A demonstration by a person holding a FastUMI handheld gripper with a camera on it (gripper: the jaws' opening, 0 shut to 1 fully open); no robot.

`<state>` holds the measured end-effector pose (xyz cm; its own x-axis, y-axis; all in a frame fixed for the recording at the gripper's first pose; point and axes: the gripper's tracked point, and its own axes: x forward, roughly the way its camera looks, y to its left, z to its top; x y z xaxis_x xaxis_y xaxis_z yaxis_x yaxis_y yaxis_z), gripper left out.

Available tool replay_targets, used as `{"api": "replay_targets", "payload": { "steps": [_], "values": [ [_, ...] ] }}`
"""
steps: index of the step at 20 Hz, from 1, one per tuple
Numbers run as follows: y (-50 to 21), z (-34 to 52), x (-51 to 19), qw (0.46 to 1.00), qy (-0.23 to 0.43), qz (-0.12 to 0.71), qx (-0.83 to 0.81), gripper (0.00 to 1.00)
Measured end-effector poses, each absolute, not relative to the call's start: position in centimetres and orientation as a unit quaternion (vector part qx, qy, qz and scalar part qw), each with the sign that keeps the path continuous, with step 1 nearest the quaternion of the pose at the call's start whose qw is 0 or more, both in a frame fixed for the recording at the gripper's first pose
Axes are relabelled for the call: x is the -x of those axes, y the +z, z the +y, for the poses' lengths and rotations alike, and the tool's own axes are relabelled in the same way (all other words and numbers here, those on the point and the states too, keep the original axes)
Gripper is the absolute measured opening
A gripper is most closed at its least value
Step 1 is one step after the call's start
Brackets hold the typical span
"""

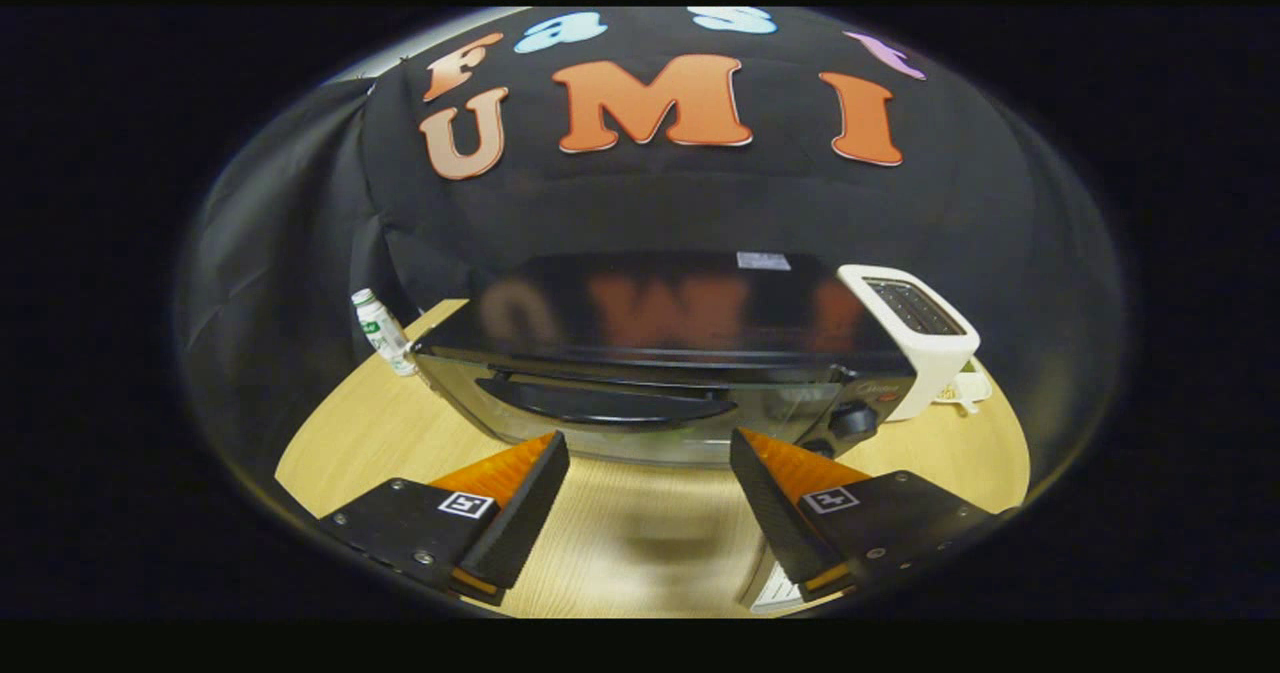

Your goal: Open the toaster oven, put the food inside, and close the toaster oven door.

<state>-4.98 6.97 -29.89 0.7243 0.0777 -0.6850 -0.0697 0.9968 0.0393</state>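
Dim booth with soft light from above. The toaster oven's point(650, 373) glossy top mirrors the wall beyond the claw point(650, 473) (a smeared, blurred reflection). A faint soft shadow lies on the bench point(400, 433) between the spread fingers. Fisheye bending curves everything toward the edges; overall sharpness is slightly soft.

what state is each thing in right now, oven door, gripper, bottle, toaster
toaster oven: door shut, handle untouched, just ahead of the gripper
gripper: open, nothing between its fingers, over the table
bottle: upright, cap on, beside the oven
white toaster: upright on the oven's other side; slots look empty
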Motion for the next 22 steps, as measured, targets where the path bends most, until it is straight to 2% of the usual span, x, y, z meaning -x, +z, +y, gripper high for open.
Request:
{"api": "replay_targets", "payload": {
  "steps": [3,12,17,22],
  "values": [
    [-25.7,7.0,4.6,0.944,0.052,0.326,-0.001,0.96],
    [-4.6,5.7,1.5,0.993,0.068,0.1,0.003,0.95],
    [3.3,5.1,1.7,0.997,0.066,0.021,0.016,0.96],
    [7.8,5.0,2.6,0.998,0.061,-0.018,0.023,0.96]
  ]
}}
